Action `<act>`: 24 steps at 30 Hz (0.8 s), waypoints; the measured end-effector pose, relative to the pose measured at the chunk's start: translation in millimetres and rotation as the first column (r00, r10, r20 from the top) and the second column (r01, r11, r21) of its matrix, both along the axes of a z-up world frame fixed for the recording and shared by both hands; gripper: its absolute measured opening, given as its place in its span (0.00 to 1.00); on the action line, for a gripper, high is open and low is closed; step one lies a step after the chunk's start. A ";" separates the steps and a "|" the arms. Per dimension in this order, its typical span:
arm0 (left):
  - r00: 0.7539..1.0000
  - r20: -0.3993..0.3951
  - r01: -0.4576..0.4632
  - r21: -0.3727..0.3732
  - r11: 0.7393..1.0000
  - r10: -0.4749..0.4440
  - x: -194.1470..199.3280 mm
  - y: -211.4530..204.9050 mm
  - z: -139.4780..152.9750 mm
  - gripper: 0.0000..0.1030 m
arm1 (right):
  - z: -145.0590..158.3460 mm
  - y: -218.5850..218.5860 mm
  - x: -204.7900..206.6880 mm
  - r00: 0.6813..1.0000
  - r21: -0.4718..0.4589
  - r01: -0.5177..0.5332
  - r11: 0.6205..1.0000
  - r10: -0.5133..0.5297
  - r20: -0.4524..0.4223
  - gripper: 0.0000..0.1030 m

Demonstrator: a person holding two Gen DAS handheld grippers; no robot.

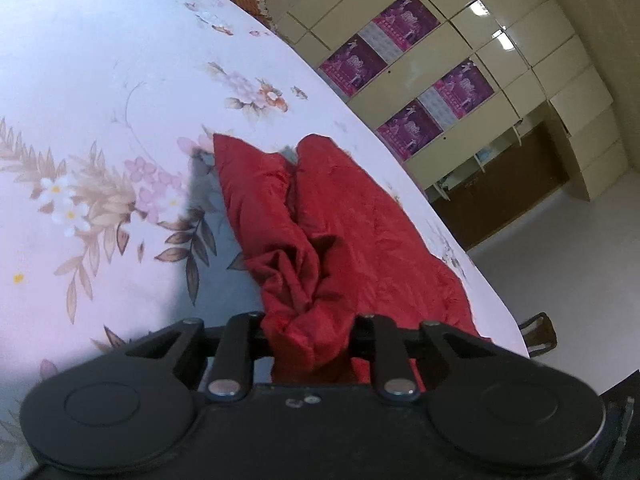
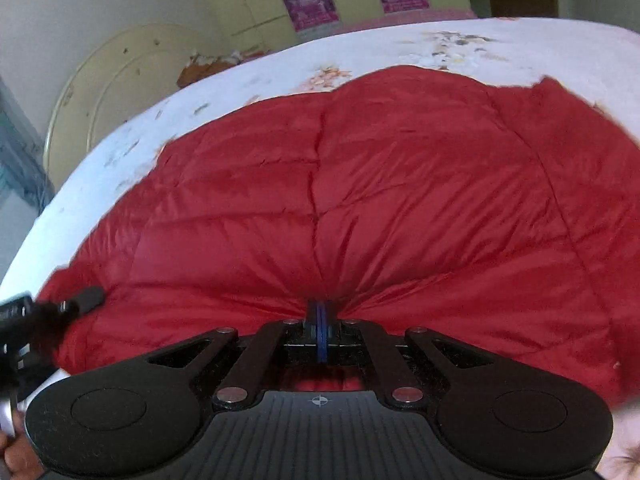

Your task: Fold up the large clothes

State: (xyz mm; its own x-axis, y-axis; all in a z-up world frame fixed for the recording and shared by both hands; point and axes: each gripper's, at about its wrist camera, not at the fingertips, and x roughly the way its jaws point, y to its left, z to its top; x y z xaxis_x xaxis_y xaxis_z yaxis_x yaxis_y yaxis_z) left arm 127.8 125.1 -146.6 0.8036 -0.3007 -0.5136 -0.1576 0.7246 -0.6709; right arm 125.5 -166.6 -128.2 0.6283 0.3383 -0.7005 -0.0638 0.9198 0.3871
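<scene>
Mostly flat, red quilted jacket point(image 2: 360, 184) on floral tablecloth point(image 2: 560, 48).

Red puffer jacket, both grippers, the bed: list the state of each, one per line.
Red puffer jacket: spread on the bed, gathered at both grips.
Left gripper: shut on a bunched part of the jacket.
Right gripper: shut on the jacket's near edge.
Floral bedsheet: flat, partly covered.

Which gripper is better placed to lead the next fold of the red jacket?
Right, probably. The right gripper is shut on the quilted body of the red jacket, mid-edge. The left gripper only holds a bunched end near the bed edge.
</scene>
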 end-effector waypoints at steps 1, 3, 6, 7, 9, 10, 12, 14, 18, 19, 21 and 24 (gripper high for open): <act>1.000 0.004 0.007 0.010 1.000 -0.007 1.5 0.2 2.1 0.19 | 3.9 -1.1 -0.1 1.000 0.002 0.001 1.000 -0.001 -0.007 0.00; 1.000 0.005 0.019 0.027 0.999 -0.019 4.7 -0.4 5.3 0.19 | 18.6 -10.1 -10.5 0.999 0.033 0.030 0.999 -0.031 0.009 0.00; 0.999 0.014 0.033 0.059 0.998 -0.034 5.9 -3.0 9.2 0.19 | 38.6 -17.6 -31.7 0.999 0.055 0.019 0.998 -0.021 0.031 0.00; 0.999 0.020 0.036 0.067 0.997 -0.037 4.5 -3.8 10.5 0.19 | 37.8 -17.2 -36.2 1.000 0.055 0.012 0.998 -0.012 0.014 0.00; 0.998 0.033 0.048 0.089 0.995 -0.051 2.3 -5.7 14.6 0.18 | 24.8 -8.4 -37.6 0.998 0.019 -0.017 1.000 0.018 -0.052 0.00; 0.997 0.051 0.060 0.101 0.993 -0.066 3.2 -9.0 18.5 0.18 | 12.4 -2.8 -36.1 0.997 -0.017 -0.030 0.999 0.028 -0.078 0.00; 0.987 0.113 0.093 0.164 0.982 -0.113 -1.7 -19.2 33.4 0.19 | -1.8 -2.9 -33.2 0.997 0.006 -0.009 1.000 0.009 -0.073 0.00; 0.974 0.165 0.121 0.211 0.970 -0.157 -2.1 -29.6 47.3 0.19 | -1.6 -2.8 -27.8 0.997 0.009 -0.008 1.000 0.008 -0.077 0.00; 0.953 0.199 0.153 0.329 0.932 -0.227 -0.1 -50.2 68.9 0.19 | 14.7 -6.3 -24.7 0.997 0.025 0.018 1.000 -0.016 -0.073 0.00; 0.952 0.199 0.157 0.343 0.926 -0.235 1.0 -51.6 71.1 0.19 | 26.6 -9.4 -28.8 0.999 0.055 0.041 0.998 -0.039 -0.031 0.00; 0.952 0.190 0.163 0.352 0.922 -0.240 3.1 -52.4 72.3 0.19 | 41.5 -11.0 -20.1 0.997 0.067 0.062 0.996 -0.065 0.033 0.00; 0.955 0.174 0.170 0.339 0.925 -0.240 1.9 -48.5 67.0 0.19 | 35.2 -6.5 13.0 0.997 0.072 0.079 0.994 -0.080 0.021 0.00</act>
